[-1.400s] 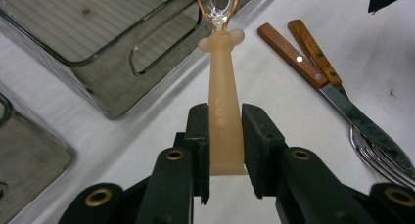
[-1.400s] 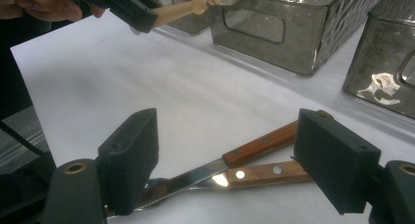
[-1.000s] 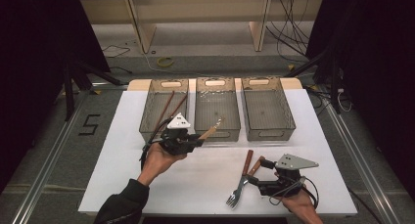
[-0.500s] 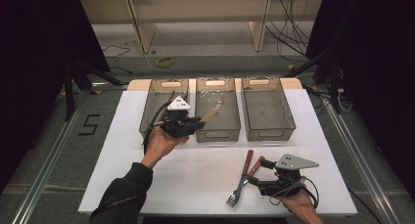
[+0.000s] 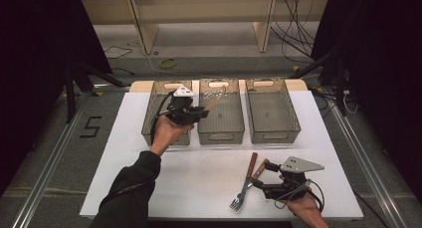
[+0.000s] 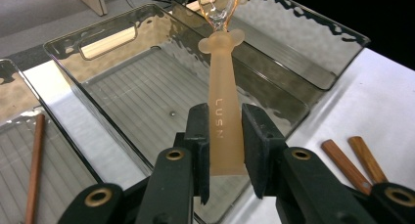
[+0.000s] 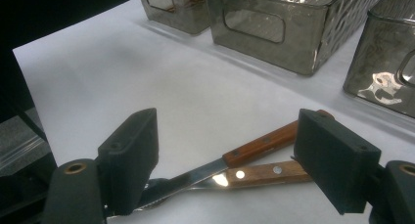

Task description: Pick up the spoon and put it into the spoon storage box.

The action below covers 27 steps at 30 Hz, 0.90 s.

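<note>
My left gripper [image 5: 200, 111] is shut on the handle of a translucent peach spoon [image 5: 213, 103], held above the near-left part of the middle bin [image 5: 222, 134]. In the left gripper view the pads [image 6: 198, 131] pinch the handle of the spoon [image 6: 222, 87], and its clear bowl points out over the middle bin [image 6: 142, 92]. My right gripper [image 5: 260, 174] rests low on the white table, open. Its jaws straddle the crossed wooden handles of a knife [image 7: 266, 142] and a fork [image 7: 266, 172] without touching them. From above, the fork [image 5: 242, 192] lies beside the knife [image 5: 251, 164].
Three smoky clear bins stand in a row at the table's far side: left [image 5: 152, 119], middle, right [image 5: 271, 133]. A brown stick [image 6: 35, 165] lies in the left bin. The white table sheet [image 5: 199, 178] has free room between the bins and the right gripper.
My left gripper has carried the spoon away from the person and upward, from in front of the bins to over them. The right gripper, fork and knife have stayed put.
</note>
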Available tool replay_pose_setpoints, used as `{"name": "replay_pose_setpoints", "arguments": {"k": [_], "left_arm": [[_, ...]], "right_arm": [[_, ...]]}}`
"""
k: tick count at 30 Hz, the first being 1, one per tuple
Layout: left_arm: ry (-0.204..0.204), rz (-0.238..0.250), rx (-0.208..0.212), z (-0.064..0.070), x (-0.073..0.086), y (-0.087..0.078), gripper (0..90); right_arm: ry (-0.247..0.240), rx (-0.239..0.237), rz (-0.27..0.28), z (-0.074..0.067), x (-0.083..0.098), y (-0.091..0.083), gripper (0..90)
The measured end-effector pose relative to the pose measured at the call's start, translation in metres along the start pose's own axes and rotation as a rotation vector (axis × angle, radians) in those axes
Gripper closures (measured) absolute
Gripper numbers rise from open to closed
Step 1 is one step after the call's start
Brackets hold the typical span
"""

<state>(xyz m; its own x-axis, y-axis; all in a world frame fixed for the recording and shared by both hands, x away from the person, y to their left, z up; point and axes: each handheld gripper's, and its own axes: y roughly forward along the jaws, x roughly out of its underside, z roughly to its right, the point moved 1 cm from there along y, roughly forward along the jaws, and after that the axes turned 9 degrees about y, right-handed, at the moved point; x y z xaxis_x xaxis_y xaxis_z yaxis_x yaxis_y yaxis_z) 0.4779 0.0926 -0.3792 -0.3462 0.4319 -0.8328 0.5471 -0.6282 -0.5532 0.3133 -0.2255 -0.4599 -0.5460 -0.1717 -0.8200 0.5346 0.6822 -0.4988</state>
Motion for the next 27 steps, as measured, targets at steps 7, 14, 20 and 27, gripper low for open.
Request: {"name": "replay_pose_setpoints", "arguments": {"k": [7, 14, 20, 27], "left_arm": [[-0.035, -0.011, -0.014, -0.009, -0.001, 0.014, 73.4], [-0.052, -0.029, -0.022, -0.015, 0.0, 0.026, 73.3], [-0.072, -0.048, -0.032, -0.019, 0.002, 0.036, 73.3], [-0.085, -0.067, -0.033, -0.021, 0.003, 0.043, 73.2]], "right_arm": [[0.001, -0.002, 0.003, 0.0, 0.0, 0.0, 25.7], [0.001, -0.003, 0.003, 0.0, 0.0, 0.0, 25.7], [0.004, -0.005, 0.001, 0.001, 0.0, 0.0, 25.7], [0.007, -0.006, 0.004, 0.001, 0.0, 0.0, 25.7]]}}
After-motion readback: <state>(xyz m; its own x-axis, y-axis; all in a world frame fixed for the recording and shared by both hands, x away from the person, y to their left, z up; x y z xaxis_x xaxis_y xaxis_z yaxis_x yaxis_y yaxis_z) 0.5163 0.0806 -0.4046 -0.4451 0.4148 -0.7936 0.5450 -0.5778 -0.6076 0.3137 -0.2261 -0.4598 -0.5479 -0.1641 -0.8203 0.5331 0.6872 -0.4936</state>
